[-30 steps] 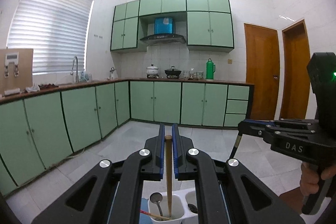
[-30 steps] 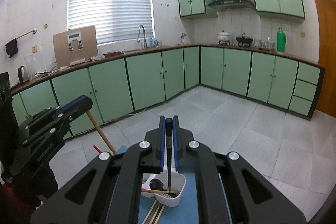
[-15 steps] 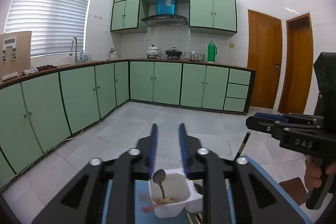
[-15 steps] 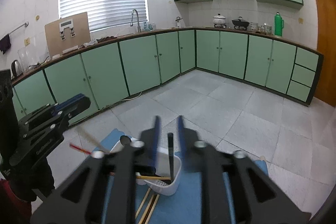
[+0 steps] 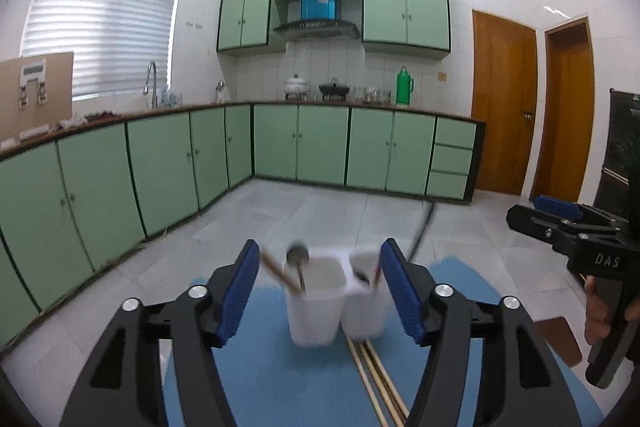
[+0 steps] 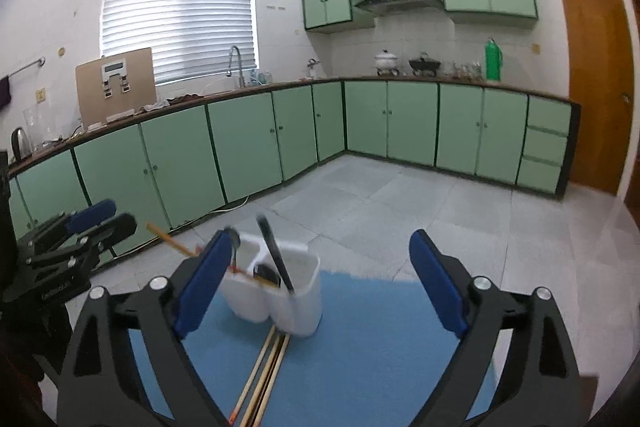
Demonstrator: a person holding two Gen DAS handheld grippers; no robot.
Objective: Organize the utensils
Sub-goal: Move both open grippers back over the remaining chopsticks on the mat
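A white two-compartment utensil holder (image 5: 320,303) (image 6: 298,291) stands on a blue mat (image 5: 280,379) (image 6: 372,339). Its left compartment holds a metal spoon (image 5: 298,259) and a wooden chopstick (image 5: 276,269). A black utensil (image 6: 274,255) (image 5: 420,231) leans out of the right compartment. Several wooden chopsticks (image 5: 376,375) (image 6: 264,367) lie on the mat in front of the holder. My left gripper (image 5: 320,291) is open and empty, its jaws on either side of the holder. My right gripper (image 6: 320,287) is open and empty, just behind the holder; it also shows in the left wrist view (image 5: 560,223).
The mat lies on a table above a grey tiled floor (image 6: 400,211). Green cabinets (image 5: 168,163) line the walls, with wooden doors (image 5: 504,107) to the right. My left gripper also shows at the left of the right wrist view (image 6: 92,223).
Both grippers have opened and let go: the wooden chopstick and the black utensil now rest in the holder. Both grippers have drawn back and lowered.
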